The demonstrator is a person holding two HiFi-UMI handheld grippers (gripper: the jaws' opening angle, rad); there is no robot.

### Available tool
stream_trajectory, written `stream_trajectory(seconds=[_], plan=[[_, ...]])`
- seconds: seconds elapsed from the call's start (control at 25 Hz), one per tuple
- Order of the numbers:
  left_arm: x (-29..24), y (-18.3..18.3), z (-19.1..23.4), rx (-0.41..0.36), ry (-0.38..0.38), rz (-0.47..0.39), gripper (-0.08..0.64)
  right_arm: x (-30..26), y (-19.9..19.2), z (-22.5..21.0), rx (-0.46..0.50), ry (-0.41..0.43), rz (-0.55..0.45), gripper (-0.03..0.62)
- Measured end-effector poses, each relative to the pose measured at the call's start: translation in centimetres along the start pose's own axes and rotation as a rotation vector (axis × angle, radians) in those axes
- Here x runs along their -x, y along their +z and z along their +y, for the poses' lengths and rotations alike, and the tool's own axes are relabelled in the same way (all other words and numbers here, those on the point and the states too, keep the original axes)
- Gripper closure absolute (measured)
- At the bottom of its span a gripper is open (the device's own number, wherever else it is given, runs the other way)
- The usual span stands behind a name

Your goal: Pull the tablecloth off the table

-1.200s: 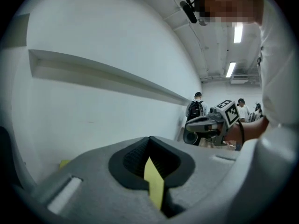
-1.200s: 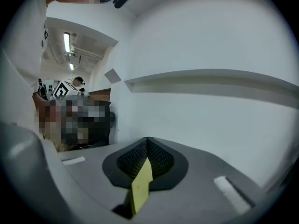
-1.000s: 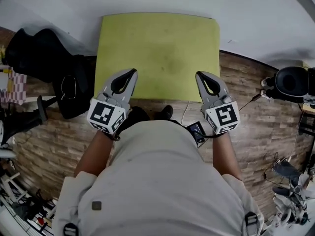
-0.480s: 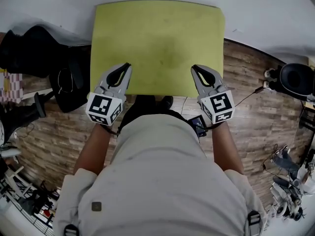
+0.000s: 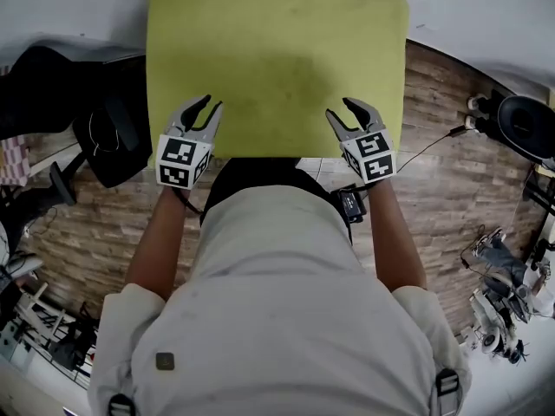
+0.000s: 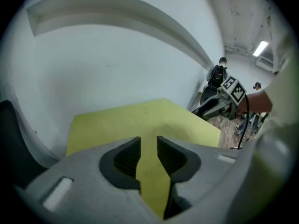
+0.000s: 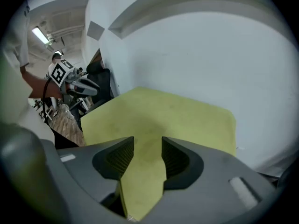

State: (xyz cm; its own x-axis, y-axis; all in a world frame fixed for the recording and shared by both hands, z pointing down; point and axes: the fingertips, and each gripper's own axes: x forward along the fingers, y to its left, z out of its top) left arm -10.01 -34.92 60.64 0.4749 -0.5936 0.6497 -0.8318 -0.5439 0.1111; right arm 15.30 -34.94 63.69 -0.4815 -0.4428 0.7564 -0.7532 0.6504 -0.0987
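Note:
A yellow-green tablecloth (image 5: 277, 59) covers the small table against the white wall. My left gripper (image 5: 206, 105) hangs over the cloth's near left edge and my right gripper (image 5: 341, 108) over its near right edge. Both point forward and down. Their jaws have just been opening and now stand apart. In the left gripper view the cloth (image 6: 140, 118) shows through the gap of the left gripper (image 6: 148, 146); in the right gripper view the cloth (image 7: 177, 120) shows through the right gripper (image 7: 147, 150). No pad presses on the cloth. I cannot tell if its edge lies between the fingers.
A black chair (image 5: 113, 137) and a dark bag (image 5: 43, 85) stand left of the table. A round black unit (image 5: 525, 124) with a cable sits at the right, more gear (image 5: 494, 319) lower right. Wood-plank floor (image 5: 434, 189) surrounds the table.
Both grippers have sunk toward the cloth's near edge and now point more steeply down. Their jaws, shut a second ago, have opened. The table sits nearer in view.

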Motion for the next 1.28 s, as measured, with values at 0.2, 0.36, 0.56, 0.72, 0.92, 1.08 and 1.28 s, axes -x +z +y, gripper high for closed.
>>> stream_trajectory(seconds=[0.2, 0.36, 0.56, 0.72, 0.92, 1.08, 1.28], plan=[[-3.2, -5.1, 2.5, 0.047, -0.02, 0.14, 0.398, -3.9, -3.9, -1.0, -0.071, 0.005, 0.129, 0.326], [-5.2, -8.9, 3.7, 0.079, -0.027, 0.241, 0.33, -6.5, -6.6, -1.9, -0.115, -0.011, 0.213, 0.303], [-6.6, -12.6, 5.0, 0.114, 0.002, 0.341, 0.248, -8.3, -9.2, -2.5, -0.122, -0.04, 0.301, 0.263], [-6.8, -14.5, 5.9, 0.121, 0.039, 0.39, 0.21, -8.9, -10.9, -2.6, -0.122, -0.063, 0.356, 0.231], [-7.4, -15.6, 6.2, 0.14, 0.046, 0.425, 0.206, -9.4, -11.6, -2.5, -0.074, -0.081, 0.401, 0.216], [-7.9, -16.0, 6.8, 0.125, 0.096, 0.405, 0.241, -9.4, -11.4, -2.5, -0.065, -0.08, 0.399, 0.215], [-7.9, -16.1, 6.9, 0.11, 0.117, 0.389, 0.244, -9.6, -11.4, -2.5, -0.055, -0.069, 0.398, 0.239]])
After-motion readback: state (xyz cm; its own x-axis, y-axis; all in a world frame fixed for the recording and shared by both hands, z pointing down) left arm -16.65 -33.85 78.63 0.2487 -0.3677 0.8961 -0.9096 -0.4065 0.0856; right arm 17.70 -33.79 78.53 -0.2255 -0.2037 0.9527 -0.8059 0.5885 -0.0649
